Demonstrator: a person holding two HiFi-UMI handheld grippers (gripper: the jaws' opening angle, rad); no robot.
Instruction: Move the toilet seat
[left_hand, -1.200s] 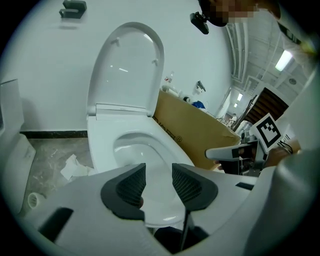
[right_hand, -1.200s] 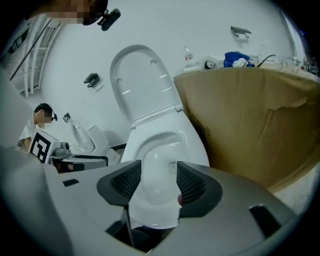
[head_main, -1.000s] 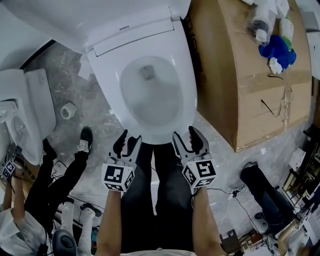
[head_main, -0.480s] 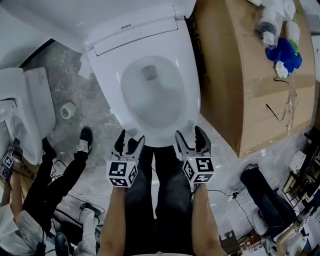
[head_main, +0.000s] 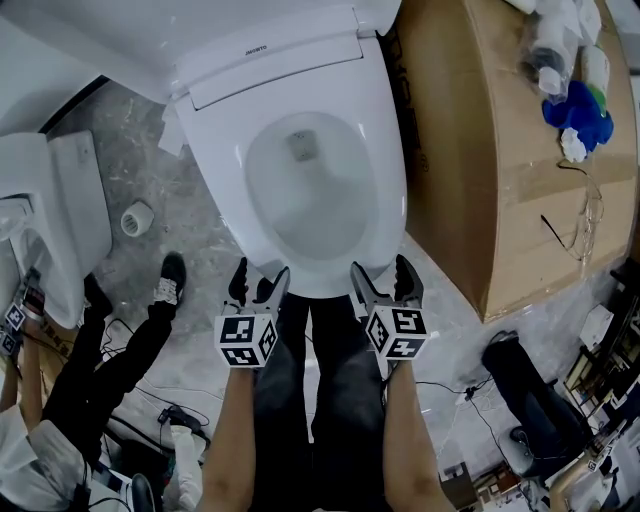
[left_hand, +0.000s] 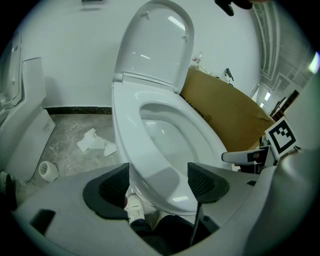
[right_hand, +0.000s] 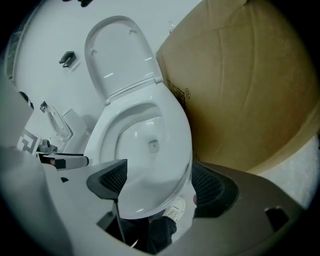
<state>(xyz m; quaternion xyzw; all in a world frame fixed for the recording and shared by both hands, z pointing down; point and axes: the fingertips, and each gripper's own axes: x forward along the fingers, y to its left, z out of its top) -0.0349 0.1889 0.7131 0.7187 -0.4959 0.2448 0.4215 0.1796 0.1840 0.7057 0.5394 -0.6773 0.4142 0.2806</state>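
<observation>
The toilet seat (head_main: 385, 175) lies flat on the bowl (head_main: 300, 205), its lid (left_hand: 155, 47) upright. We hold the left hand-held gripper (head_main: 254, 284) and the right hand-held gripper (head_main: 380, 279) at its front rim. Both pairs of jaws have just been opening and stand spread wide, the rim between them unpinched.

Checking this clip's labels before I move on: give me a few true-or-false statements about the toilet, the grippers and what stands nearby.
1. The lid is raised. True.
2. The seat is lifted against the lid. False: it lies down on the bowl.
3. Both grippers are shut on the seat. False: the left gripper and right gripper are open, their jaws having just been opening; the seat's front edge shows between each pair, ungripped.
4. A cardboard box stands beside the bowl. True.
</observation>
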